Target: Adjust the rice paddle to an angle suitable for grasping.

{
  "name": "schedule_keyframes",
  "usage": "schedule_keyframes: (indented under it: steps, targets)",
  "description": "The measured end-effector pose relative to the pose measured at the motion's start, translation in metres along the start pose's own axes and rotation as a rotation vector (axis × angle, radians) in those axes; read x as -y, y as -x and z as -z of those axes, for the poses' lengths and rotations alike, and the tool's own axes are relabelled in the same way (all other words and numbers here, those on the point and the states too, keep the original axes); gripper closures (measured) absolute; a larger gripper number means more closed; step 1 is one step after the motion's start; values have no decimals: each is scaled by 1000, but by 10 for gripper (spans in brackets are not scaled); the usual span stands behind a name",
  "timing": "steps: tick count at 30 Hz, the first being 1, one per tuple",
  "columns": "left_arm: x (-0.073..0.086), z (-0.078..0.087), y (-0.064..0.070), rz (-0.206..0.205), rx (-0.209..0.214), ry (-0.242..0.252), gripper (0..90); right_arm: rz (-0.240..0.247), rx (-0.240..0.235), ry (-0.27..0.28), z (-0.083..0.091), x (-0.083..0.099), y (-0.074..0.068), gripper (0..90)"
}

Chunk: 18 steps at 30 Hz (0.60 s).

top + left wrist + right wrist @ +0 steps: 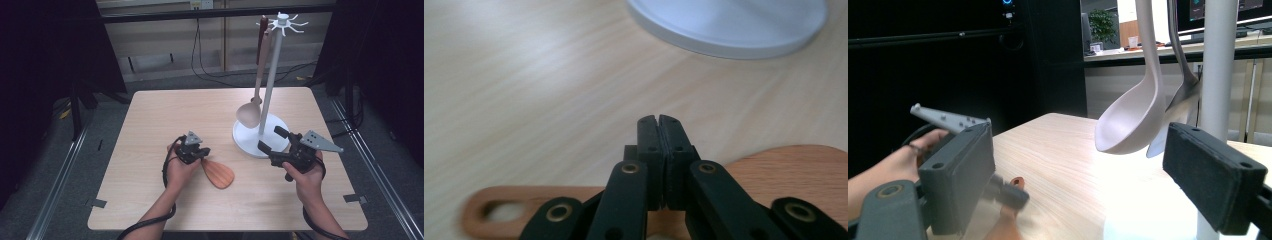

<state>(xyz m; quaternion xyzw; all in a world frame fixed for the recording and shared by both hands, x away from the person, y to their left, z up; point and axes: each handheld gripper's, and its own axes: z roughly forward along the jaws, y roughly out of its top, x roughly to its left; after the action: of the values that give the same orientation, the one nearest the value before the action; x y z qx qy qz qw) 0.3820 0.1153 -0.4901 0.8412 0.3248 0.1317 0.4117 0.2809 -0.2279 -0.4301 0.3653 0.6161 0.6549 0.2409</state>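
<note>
A wooden spatula [218, 173] lies flat on the table, blade toward the front right. My left gripper [202, 152] sits low over its handle. In the left gripper view, the left gripper [658, 121] has its jaws pressed together with no gap. The spatula [804, 167] runs across beneath them, its hole end at the left. My right gripper [272, 139] stands open beside the white stand's base [246, 137]. In its own view the right gripper [1088, 175] has nothing between its wide-apart pads. A beige ladle [248, 115] hangs from the stand.
The stand's pole [270, 75] rises to a ring of hooks. A second utensil [1180, 100] hangs behind the ladle [1130, 122]. The stand's base [729, 25] lies just ahead of the left gripper. The light wooden table [165, 115] is bare at the left and back.
</note>
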Motion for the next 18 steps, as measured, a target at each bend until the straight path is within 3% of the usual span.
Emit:
schedule_keyframes:
  steps: [7,11,18]
  targets:
    - [2,13,-36,36,-103,-14,900,3,-6,1,-2,0,0,130]
    - [7,12,-42,81,-124,-9,900,2,-8,-1,-2,0,-1,130]
    - [16,6,-46,89,-130,-42,900,1,-4,3,-1,0,0,130]
